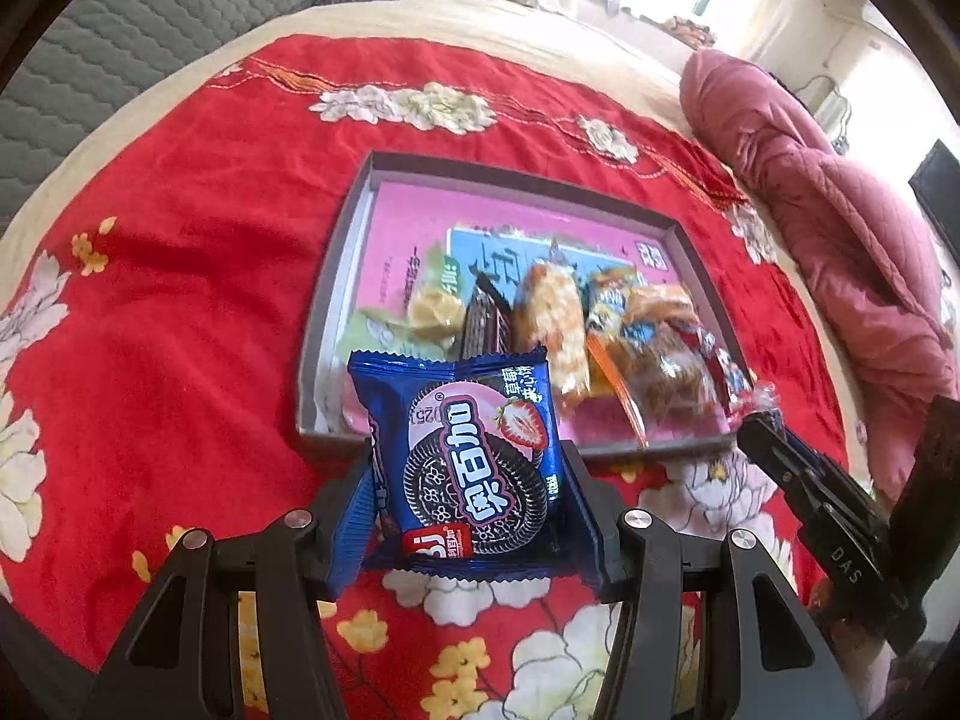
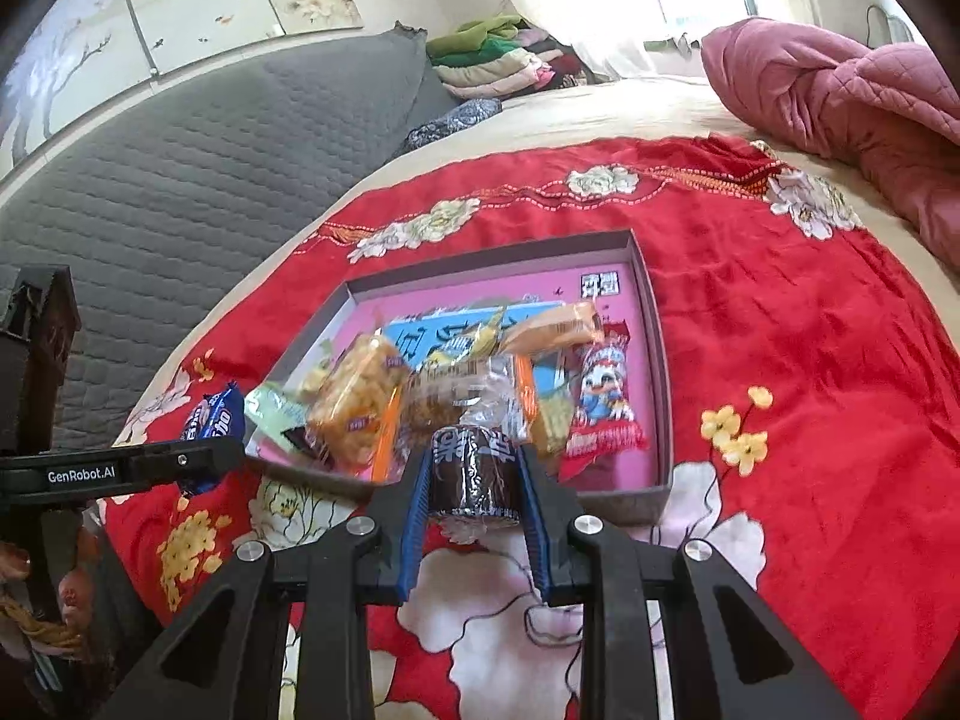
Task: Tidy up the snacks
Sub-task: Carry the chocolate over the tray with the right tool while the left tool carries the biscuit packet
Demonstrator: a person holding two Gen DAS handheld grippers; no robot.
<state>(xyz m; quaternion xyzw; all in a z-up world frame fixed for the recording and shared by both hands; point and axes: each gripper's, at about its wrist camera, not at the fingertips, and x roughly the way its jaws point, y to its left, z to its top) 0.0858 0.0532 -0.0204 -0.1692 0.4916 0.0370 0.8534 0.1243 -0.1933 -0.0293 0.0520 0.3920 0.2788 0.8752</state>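
Now both tongs loaded: left tongs [image 1: 465,480] clamp blue cookie pack [image 1: 474,456], right tongs [image 2: 474,480] pinch dark wrapped roll [image 2: 474,474]; tray [image 1: 690,240] lies just ahead on bed, right nearer its rim.

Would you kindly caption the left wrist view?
Left gripper holds a blue cookie packet before the snack-filled box on a red floral cloth.

The blue cookie packet [image 1: 465,468], standing nearer the camera than the shallow box [image 1: 336,300], is showing upside-down white characters "奥百加". "DAS" is reading along the right gripper [image 1: 757,420] beside the box's right corner. "GenRobot.AI" is showing in white on the left gripper [image 2: 231,456], left of the box; other wrapper print is staying illegible.
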